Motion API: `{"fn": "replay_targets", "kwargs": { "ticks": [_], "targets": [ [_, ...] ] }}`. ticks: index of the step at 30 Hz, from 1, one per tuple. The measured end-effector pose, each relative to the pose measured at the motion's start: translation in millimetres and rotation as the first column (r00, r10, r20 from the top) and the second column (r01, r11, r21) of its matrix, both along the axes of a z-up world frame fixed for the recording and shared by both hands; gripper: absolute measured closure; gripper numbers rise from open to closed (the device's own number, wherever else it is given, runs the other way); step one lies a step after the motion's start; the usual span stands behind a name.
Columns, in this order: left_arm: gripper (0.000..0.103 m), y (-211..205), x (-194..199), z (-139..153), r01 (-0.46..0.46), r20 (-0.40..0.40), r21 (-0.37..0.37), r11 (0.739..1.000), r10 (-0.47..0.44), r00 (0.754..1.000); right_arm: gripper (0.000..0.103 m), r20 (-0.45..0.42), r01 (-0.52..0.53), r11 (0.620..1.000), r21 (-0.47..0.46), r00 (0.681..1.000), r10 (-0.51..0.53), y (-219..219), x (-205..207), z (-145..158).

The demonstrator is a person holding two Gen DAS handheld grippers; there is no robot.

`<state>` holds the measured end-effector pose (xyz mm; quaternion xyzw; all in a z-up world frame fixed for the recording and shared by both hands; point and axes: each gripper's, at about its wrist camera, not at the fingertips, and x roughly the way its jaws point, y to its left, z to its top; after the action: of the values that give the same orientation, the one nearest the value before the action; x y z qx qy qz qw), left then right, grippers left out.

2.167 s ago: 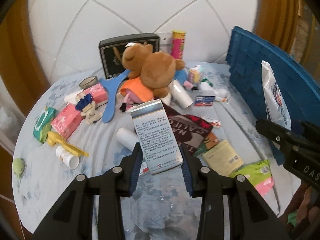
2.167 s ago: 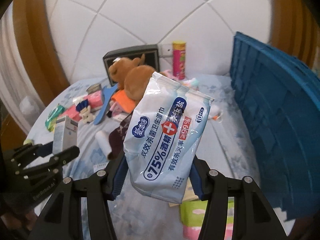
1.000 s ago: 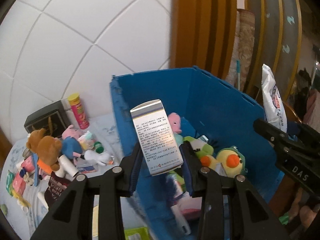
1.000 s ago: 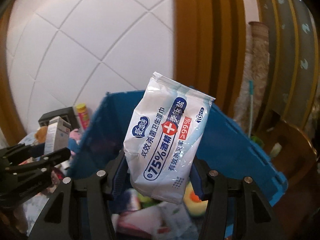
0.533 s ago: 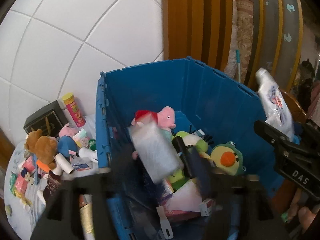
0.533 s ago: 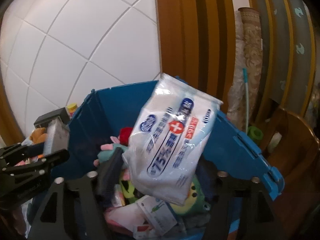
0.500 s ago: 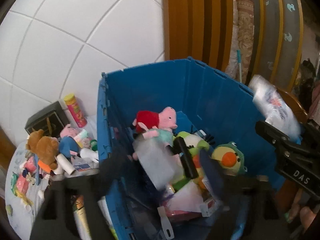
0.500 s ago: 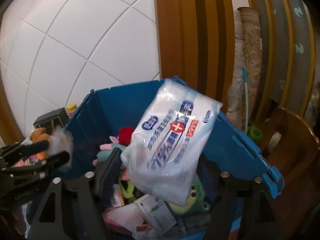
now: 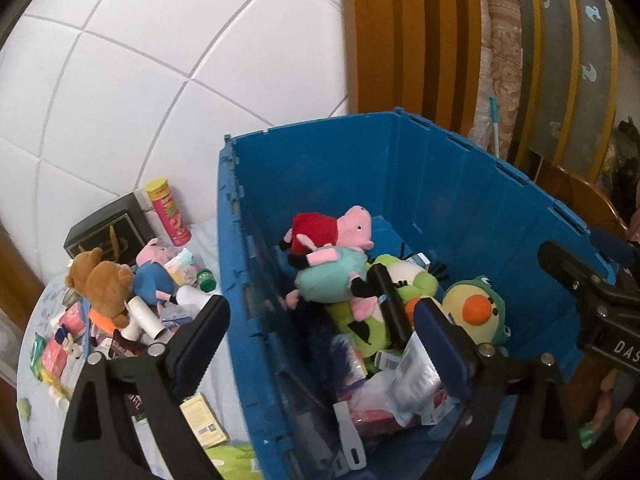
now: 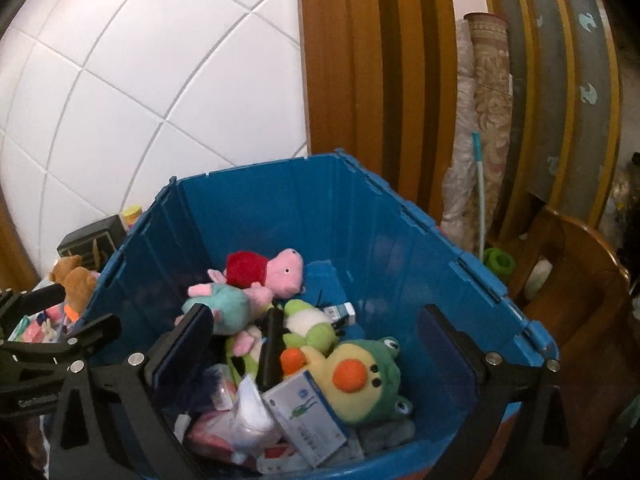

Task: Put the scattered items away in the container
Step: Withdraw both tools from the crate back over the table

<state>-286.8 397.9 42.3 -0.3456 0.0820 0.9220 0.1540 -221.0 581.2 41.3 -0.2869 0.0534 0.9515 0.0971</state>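
Note:
The blue bin (image 9: 460, 184) (image 10: 400, 240) holds plush toys, a pink pig (image 9: 344, 232) (image 10: 276, 270) and a yellow-green frog (image 10: 356, 376). The white medicine box (image 10: 308, 420) and the white wipes pack (image 10: 250, 412) (image 9: 412, 380) lie inside at the near end. My left gripper (image 9: 320, 344) is open and empty above the bin's left wall. My right gripper (image 10: 316, 352) is open and empty above the bin. Each gripper shows at the edge of the other's view.
Scattered items lie on the table left of the bin: a brown teddy bear (image 9: 102, 284), a pink snack tube (image 9: 168, 212), a dark box (image 9: 104, 230), paper rolls and packets. A wooden chair (image 10: 576, 280) and rolled carpets (image 10: 484, 120) stand right of the bin.
Both grippers carried their items from the table over the bin and opened. The medicine box and the wipes pack dropped into the bin.

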Motion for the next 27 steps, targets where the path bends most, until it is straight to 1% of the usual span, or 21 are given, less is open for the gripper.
{"fn": "replay_targets", "kwargs": {
  "ticks": [5,13,18,22,27],
  "targets": [
    [0.005,-24.5,2.9,-2.4,-0.024,-0.001,0.007,1.000,0.024,1.000,0.000,0.007,0.001,1.000,0.006,1.000,-0.001,-10.3,0.8,-1.5],
    [0.004,-84.1,5.5,-6.8,-0.075,0.001,0.038,0.996,0.075,0.997,0.000,-0.013,-0.072,0.997,0.020,0.997,0.072,-69.9,-2.5,1.7],
    [0.004,-141.2,3.8,-12.5,-0.139,0.013,0.062,0.988,0.139,0.990,0.000,-0.010,-0.125,0.991,0.042,0.992,0.126,-118.7,-9.6,2.9],
    [0.004,-183.3,5.6,-16.5,-0.175,0.014,0.064,0.982,0.174,0.985,0.000,0.004,-0.162,0.986,0.049,0.987,0.162,-159.6,-16.1,-1.8],
    [0.004,-249.3,10.4,-24.8,-0.224,0.021,0.072,0.972,0.223,0.975,0.000,0.013,-0.201,0.978,0.060,0.980,0.201,-218.1,-21.5,-5.7]
  ]
}}
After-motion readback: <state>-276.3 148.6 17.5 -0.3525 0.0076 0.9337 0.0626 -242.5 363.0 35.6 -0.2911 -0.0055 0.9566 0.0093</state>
